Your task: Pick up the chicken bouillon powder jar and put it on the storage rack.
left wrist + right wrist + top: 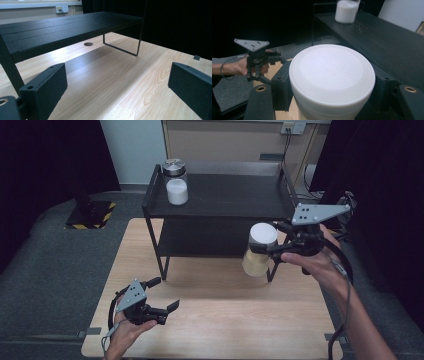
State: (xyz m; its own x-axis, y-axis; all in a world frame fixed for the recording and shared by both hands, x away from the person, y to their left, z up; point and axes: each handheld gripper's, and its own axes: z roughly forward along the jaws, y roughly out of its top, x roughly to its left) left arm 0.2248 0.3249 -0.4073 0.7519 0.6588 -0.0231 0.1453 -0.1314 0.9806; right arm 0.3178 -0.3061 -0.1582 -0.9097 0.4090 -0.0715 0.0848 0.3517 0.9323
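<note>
Two grippers are at work above the wooden counter (210, 320). The right gripper (265, 251) holds a jar with a white lid (261, 249), and its two black jaws are pressed against the jar from both sides, just under the lid. In the right gripper view the white lid sits directly between the jaws, very close to the camera, and the jar is upright. In the high view the jar hangs in the air in front of the right leg of the black shelf rack (220, 195), clear of the counter surface; its pale lower body shows below the lid. The person's right hand (312, 262) grips the tool from the right side of the jar.

The left gripper (162, 295) rests low near the front left part of the counter, well apart from the jar. Its jaws are spread wide, with only bare wood between them, as the left gripper view shows.

On the top level of the rack, at its left back corner, stands a glass jar with a metal lid (176, 182), partly filled with a white powder.
</note>
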